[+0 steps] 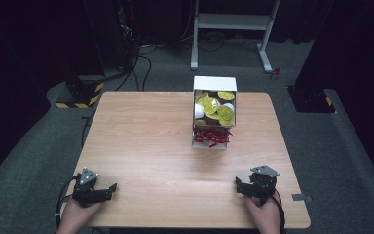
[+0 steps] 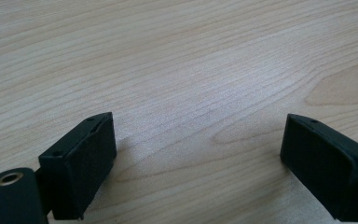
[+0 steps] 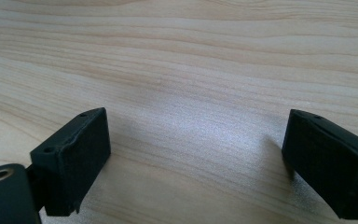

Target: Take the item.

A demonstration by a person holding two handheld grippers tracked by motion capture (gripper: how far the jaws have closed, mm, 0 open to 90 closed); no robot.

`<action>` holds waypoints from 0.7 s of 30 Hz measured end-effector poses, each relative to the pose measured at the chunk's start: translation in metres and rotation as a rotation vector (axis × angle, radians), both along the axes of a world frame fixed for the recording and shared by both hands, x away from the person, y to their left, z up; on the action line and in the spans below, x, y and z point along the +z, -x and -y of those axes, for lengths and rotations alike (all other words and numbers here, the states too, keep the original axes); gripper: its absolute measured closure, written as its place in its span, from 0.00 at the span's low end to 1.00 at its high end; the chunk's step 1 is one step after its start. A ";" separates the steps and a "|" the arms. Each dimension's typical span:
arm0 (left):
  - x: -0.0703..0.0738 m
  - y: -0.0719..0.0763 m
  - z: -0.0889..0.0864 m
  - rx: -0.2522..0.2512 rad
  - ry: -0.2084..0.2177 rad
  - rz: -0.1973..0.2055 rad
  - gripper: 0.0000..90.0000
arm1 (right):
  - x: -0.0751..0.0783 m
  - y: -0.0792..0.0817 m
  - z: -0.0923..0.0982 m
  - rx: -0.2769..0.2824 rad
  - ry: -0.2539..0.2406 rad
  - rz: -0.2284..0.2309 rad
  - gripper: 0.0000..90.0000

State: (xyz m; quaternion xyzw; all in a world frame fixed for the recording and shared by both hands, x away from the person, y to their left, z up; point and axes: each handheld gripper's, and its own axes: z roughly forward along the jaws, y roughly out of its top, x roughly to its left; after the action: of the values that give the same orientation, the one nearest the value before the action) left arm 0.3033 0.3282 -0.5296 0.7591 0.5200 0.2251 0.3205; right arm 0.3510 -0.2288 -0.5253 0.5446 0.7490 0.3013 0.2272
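A white two-level box point(image 1: 214, 113) stands at the far middle of the wooden table point(image 1: 146, 141). Its upper compartment holds several cups with yellow-green lids point(image 1: 214, 107); its lower one holds red packets point(image 1: 211, 137). My left gripper point(image 1: 108, 189) rests near the front left corner, held by a hand, jaws wide apart. In the left gripper view its jaws point(image 2: 198, 163) stand open over bare wood. My right gripper point(image 1: 239, 184) sits near the front right edge. The right gripper view shows it point(image 3: 196, 161) open too, with nothing between the pads.
Beyond the table lie grey carpet, the legs of a white frame point(image 1: 231, 24), trailing cables point(image 1: 136, 63) and a yellow-black striped base point(image 1: 80, 92) at the back left. A dark stand point(image 1: 311, 97) sits at the back right.
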 end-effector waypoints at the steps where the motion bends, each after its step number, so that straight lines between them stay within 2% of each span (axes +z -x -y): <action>1: 0.000 0.000 0.000 -0.001 0.000 0.000 0.12 | 0.000 0.000 0.000 0.000 0.000 0.000 0.08; 17: 0.002 -0.002 0.001 -0.005 -0.005 -0.015 0.12 | 0.000 0.000 0.000 0.000 0.000 0.000 0.09; 21: 0.004 -0.002 0.000 -0.013 -0.008 -0.025 0.16 | 0.000 0.000 0.000 0.000 0.000 0.000 0.09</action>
State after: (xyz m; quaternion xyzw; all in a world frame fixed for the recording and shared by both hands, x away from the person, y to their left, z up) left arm 0.3058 0.3278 -0.5257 0.7666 0.5180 0.2153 0.3124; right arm 0.3512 -0.2288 -0.5252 0.5446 0.7491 0.3012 0.2271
